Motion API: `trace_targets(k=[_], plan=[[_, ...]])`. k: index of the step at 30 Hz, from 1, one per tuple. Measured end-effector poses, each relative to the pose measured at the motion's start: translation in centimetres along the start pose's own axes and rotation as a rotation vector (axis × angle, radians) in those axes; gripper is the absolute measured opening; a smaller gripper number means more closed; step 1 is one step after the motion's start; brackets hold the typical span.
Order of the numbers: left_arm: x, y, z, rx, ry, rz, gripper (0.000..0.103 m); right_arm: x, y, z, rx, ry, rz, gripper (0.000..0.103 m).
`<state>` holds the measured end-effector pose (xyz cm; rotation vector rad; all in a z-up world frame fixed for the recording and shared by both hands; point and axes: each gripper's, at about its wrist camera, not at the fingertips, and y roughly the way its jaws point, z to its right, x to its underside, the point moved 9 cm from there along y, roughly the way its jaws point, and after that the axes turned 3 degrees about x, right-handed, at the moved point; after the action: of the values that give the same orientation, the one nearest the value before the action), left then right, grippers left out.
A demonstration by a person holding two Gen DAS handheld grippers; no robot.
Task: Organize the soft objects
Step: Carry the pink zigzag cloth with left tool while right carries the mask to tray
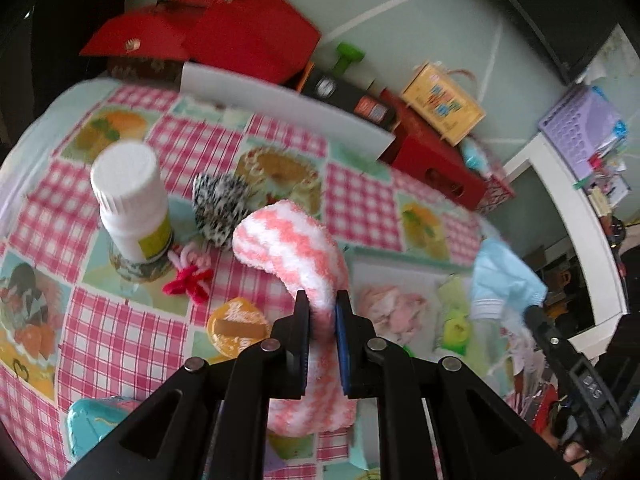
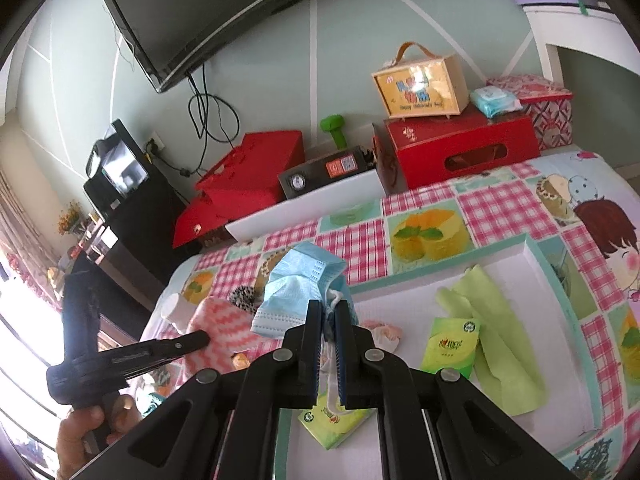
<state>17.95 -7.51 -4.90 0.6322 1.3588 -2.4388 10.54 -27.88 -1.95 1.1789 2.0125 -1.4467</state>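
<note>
My left gripper (image 1: 322, 308) is closed on the pink-and-white fuzzy sock (image 1: 288, 248), lifted above the tablecloth. My right gripper (image 2: 328, 308) is closed on the blue face mask (image 2: 298, 284). Next I judge both must go into the white tray (image 2: 552, 280), which holds a green cloth (image 2: 500, 320) and tissue packets (image 2: 450, 344).

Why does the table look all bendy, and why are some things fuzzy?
Both wrist views use a fisheye lens, so the checked tablecloth curves. In the left wrist view the white bottle and red boxes are smeared, while the pink striped sock stays sharper. In the right wrist view, window glare washes out the lower left.
</note>
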Motion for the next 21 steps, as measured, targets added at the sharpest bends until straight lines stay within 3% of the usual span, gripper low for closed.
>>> trace_targets(k=[10, 21], plan=[[-1.5, -4.1, 4.5, 0.069, 0.099, 0.119, 0.012, -2.4, -3.3, 3.3, 0.082, 0.053, 0.104, 0.007], [-0.3, -2.4, 9.8, 0.122, 0.21, 0.103, 0.012, -3.5, -6.2, 10.6, 0.24, 0.164, 0.171, 0.007]])
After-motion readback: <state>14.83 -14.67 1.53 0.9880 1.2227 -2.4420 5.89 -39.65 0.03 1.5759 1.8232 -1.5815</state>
